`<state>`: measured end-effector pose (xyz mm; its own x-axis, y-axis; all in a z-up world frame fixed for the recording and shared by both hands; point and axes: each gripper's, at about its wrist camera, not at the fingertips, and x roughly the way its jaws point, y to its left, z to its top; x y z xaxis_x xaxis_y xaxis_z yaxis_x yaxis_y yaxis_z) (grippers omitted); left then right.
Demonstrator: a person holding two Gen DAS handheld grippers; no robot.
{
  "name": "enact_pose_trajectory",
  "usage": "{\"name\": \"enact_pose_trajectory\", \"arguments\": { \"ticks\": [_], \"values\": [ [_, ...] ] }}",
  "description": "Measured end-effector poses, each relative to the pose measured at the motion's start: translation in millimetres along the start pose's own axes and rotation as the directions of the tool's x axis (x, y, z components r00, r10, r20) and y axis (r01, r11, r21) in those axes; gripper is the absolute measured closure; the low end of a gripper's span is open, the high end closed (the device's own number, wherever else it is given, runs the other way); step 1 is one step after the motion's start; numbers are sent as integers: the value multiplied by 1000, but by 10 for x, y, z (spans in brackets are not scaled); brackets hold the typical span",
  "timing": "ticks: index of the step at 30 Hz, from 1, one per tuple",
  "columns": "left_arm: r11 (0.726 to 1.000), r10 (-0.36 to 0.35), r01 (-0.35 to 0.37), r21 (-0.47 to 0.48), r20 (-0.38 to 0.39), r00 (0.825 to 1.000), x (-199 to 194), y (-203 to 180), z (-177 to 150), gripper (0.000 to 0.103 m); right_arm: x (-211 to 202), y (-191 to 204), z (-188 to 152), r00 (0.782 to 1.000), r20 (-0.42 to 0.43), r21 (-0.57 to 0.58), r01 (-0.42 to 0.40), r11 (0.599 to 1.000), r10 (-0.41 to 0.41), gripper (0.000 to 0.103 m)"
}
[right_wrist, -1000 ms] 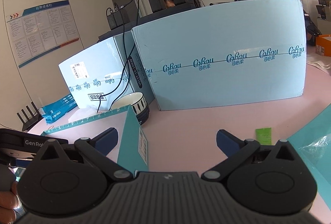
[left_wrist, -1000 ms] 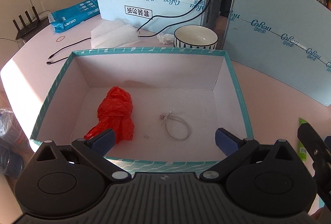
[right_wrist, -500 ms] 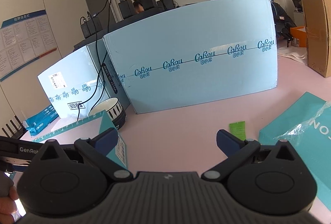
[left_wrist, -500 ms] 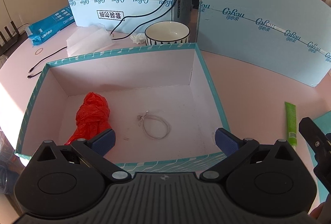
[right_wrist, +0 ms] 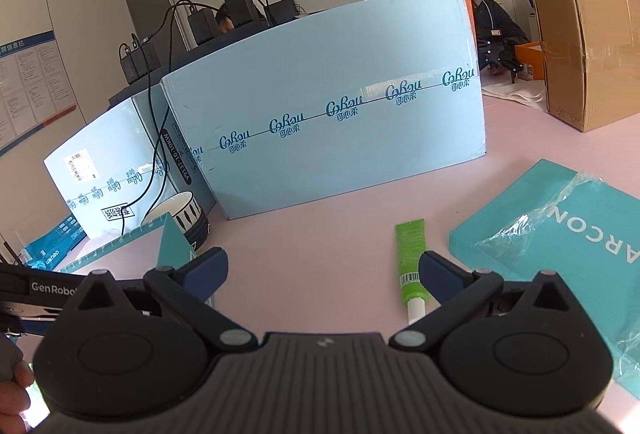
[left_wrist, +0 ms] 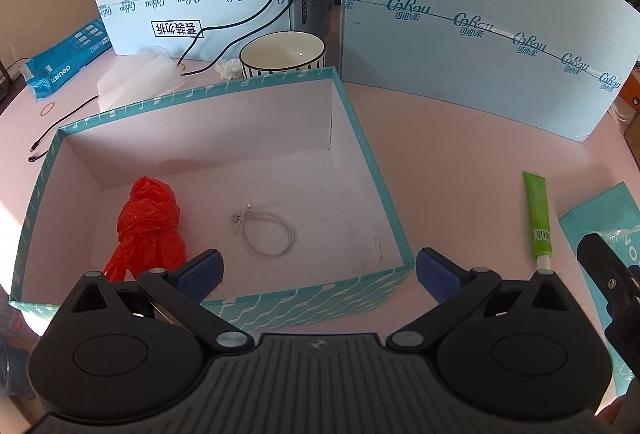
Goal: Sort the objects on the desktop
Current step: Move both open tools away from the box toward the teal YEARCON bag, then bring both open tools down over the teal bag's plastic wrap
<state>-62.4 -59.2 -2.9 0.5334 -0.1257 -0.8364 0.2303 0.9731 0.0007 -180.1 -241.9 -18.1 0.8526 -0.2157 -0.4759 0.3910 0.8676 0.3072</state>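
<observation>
An open teal box (left_wrist: 362, 137) with a white inside sits on the pink table. A crumpled red plastic bag (left_wrist: 150, 228) and a looped white cord (left_wrist: 266, 230) lie on its floor. My left gripper (left_wrist: 318, 274) hangs open and empty over the box's near wall. A green tube (left_wrist: 538, 218) lies on the table right of the box. In the right wrist view the green tube (right_wrist: 410, 254) lies just ahead of my open, empty right gripper (right_wrist: 322, 268), by its right finger. The box corner (right_wrist: 172, 238) shows at left.
Light blue cardboard panels (left_wrist: 460, 33) stand behind the box, with a striped bowl (left_wrist: 282, 51), a tissue wad (left_wrist: 228, 67) and cables. A teal packet in plastic wrap (right_wrist: 560, 230) lies right of the tube. A brown carton (right_wrist: 588, 45) stands far right.
Both grippers have swung to the right. The box has slid left in the left wrist view, and the green tube and teal packet have come fully into sight. Both grippers stay open.
</observation>
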Motion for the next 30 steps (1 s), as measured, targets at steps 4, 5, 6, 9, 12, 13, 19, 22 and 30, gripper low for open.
{"name": "enact_pose_trajectory", "arguments": {
  "ticks": [4, 5, 6, 9, 12, 13, 19, 22, 30],
  "values": [
    [1000, -17, 17, 15, 0, 1000, -10, -76, -15, 0, -52, -59, -7, 1000, 6, 15, 27, 1000, -27, 0],
    [1000, -22, 22, 19, 1, 1000, -15, -96, -18, 0, -67, -76, -7, 999, 8, 19, 33, 999, -33, 0],
    [999, -27, 27, 22, 4, 1000, -22, -115, -20, 0, -81, -93, -6, 999, 10, 22, 40, 999, -40, 0],
    [998, -45, 45, 37, 10, 999, -44, -187, -27, 0, -130, -150, -1, 998, 19, 33, 62, 998, -63, 0],
    [997, -60, 60, 53, 7, 998, -48, -255, -36, 0, -179, -216, 2, 996, 27, 48, 84, 995, -86, 0],
    [996, -65, 64, 58, 7, 998, -48, -278, -37, 0, -193, -238, 1, 995, 29, 54, 92, 994, -94, 0],
    [992, -90, 89, 86, 9, 996, -59, -401, -42, 0, -260, -339, -3, 990, 37, 88, 130, 988, -133, 0],
    [990, -102, 100, 100, 10, 995, -66, -450, -45, 0, -297, -383, -6, 987, 43, 104, 150, 983, -155, 0],
    [983, -130, 127, 136, 11, 991, -74, -569, -49, 0, -364, -490, -19, 978, 48, 142, 195, 971, -203, 0]
  ]
}}
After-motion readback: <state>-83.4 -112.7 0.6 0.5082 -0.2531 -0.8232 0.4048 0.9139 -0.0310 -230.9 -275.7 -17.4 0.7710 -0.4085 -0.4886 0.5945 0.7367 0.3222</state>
